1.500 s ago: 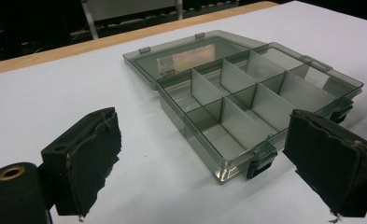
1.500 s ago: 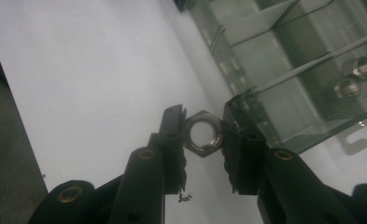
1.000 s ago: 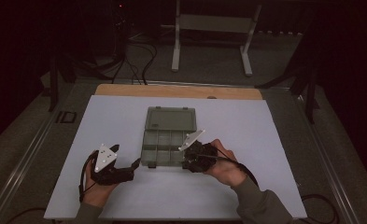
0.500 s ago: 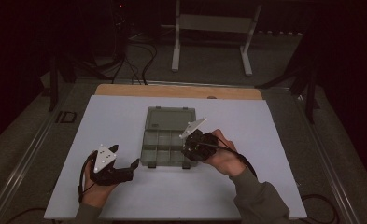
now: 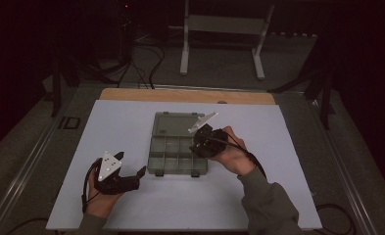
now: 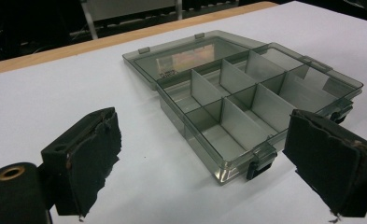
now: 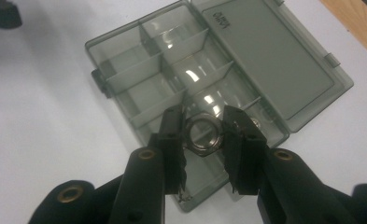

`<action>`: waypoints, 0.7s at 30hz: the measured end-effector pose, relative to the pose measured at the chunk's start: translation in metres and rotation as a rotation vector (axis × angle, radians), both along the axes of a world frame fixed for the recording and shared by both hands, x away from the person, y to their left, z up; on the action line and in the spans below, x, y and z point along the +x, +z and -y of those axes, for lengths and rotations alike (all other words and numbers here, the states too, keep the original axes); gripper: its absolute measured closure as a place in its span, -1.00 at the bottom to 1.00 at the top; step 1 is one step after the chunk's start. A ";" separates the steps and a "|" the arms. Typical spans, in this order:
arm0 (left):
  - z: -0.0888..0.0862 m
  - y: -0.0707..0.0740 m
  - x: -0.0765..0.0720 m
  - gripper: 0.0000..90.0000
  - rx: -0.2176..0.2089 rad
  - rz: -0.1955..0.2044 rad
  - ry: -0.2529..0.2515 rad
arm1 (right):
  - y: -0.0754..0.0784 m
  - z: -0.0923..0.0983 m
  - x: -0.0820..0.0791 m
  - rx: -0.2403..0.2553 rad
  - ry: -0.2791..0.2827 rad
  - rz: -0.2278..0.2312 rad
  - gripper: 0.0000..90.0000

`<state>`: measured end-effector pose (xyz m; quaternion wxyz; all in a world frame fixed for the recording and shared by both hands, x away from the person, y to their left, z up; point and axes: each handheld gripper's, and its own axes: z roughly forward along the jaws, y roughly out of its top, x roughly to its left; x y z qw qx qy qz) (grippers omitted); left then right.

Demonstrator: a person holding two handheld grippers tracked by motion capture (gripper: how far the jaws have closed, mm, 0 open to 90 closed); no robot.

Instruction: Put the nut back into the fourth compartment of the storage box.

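A smoky clear compartment box lies open on the white table sheet, its lid flat behind it. In the right gripper view my right gripper is shut on a silver metal nut and holds it above the box, over the compartments near the hinge. From above, that gripper hovers at the box's right side. My left gripper rests low at the box's front left corner. Its jaws stand wide apart, with nothing between them, and face the box.
A wooden strip borders the sheet's far edge. Behind the table stand a white metal frame and cables on the floor. Bare sheet lies to the left and right of the box. A small screw lies in one compartment.
My right gripper has risen and moved back from the box's front right corner to above its right compartments, still holding the nut. The left gripper has stayed in place.
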<state>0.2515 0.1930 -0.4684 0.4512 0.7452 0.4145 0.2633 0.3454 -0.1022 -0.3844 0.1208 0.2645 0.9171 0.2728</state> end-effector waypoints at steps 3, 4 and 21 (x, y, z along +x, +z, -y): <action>0.000 0.000 0.000 -0.76 0.001 0.000 -0.001 | -0.001 -0.001 0.005 0.000 -0.008 -0.001 0.56; 0.000 0.000 0.000 -0.76 0.001 0.000 -0.001 | -0.001 0.000 0.006 -0.002 -0.011 -0.003 0.56; 0.000 0.000 0.000 -0.76 0.001 -0.001 -0.001 | -0.015 -0.004 0.028 -0.018 -0.062 -0.035 0.56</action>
